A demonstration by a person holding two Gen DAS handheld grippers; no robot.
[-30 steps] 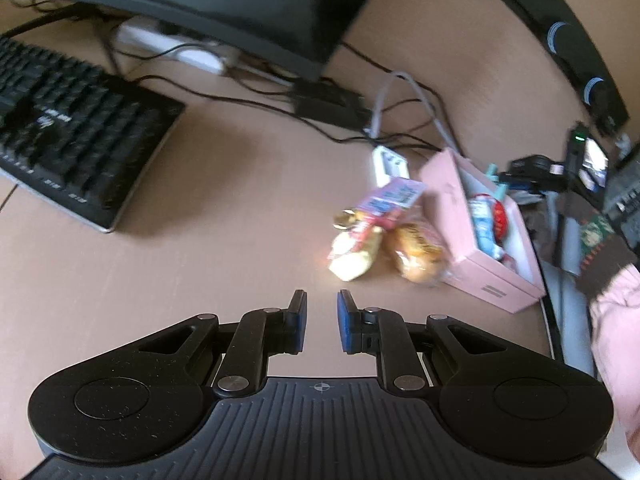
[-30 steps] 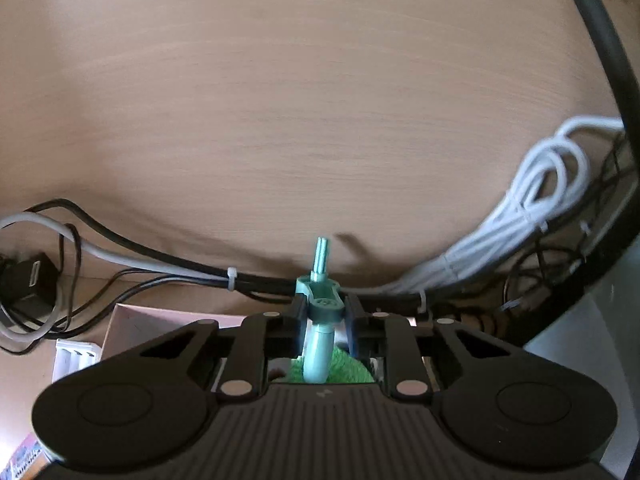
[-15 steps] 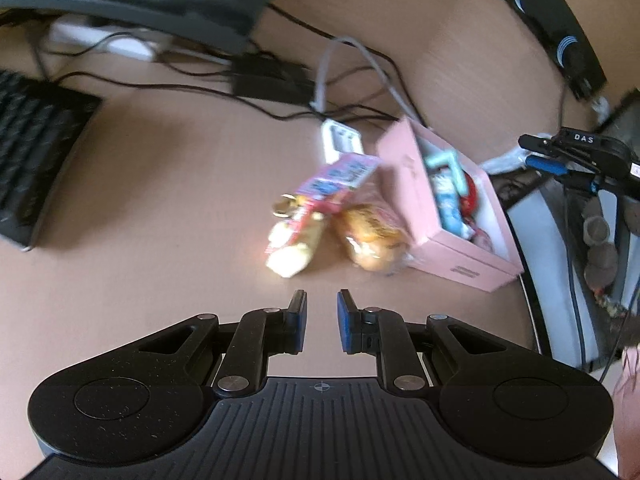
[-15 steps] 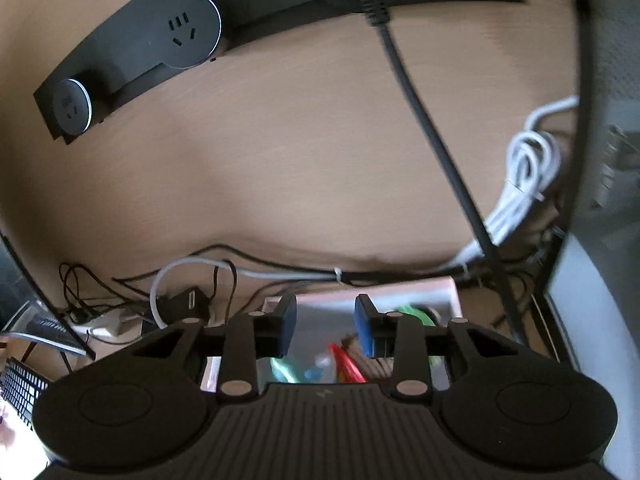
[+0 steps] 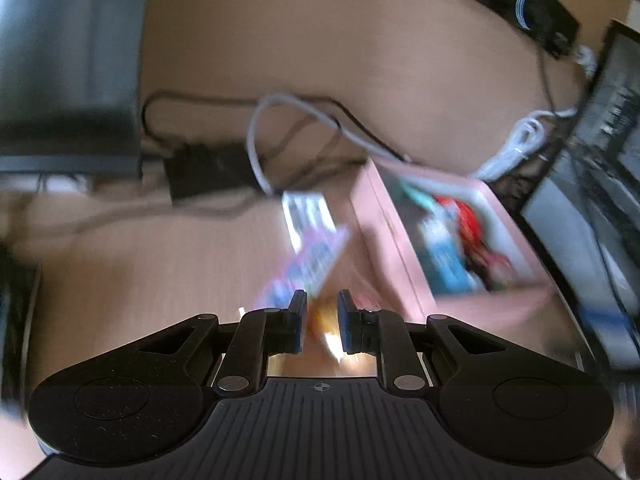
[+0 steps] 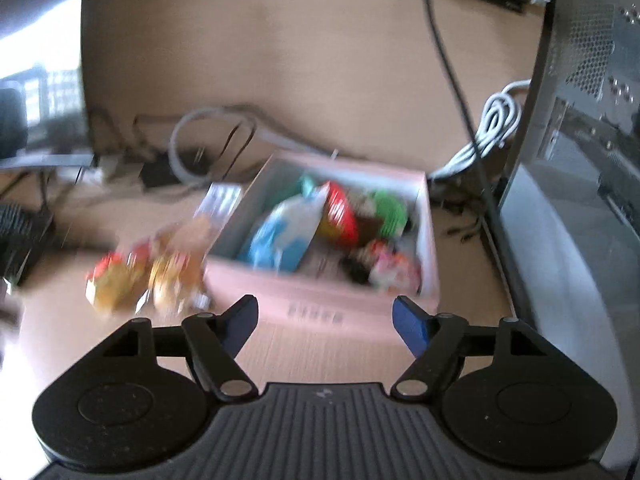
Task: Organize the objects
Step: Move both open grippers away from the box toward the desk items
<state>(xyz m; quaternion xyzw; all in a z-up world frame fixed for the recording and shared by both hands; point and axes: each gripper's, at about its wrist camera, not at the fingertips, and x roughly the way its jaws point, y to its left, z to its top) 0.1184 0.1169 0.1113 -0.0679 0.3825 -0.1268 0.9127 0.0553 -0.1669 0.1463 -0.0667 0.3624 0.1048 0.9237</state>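
A pink box [image 6: 320,304] holds several snack packets, among them a blue one [image 6: 286,236], a red one [image 6: 340,212] and a green item [image 6: 390,210]. Left of it on the desk lie wrapped buns [image 6: 140,276] and a purple packet [image 5: 316,256]. My right gripper [image 6: 325,318] is wide open and empty, just in front of the box. My left gripper [image 5: 321,322] is low over the snacks left of the box [image 5: 384,220]; its jaws stand a narrow gap apart, with a yellow-orange wrapper [image 5: 326,320] blurred between the fingertips. Contact is unclear.
A monitor [image 5: 68,60] stands at the left, with black and white cables [image 5: 280,132] and a power brick [image 5: 208,172] behind the box. A computer case [image 6: 580,140] stands right of the box. A keyboard edge [image 6: 20,240] lies at far left.
My right gripper let go of the teal item, opened wide and pulled back from the box. My left gripper moved forward and down onto the snacks beside the box.
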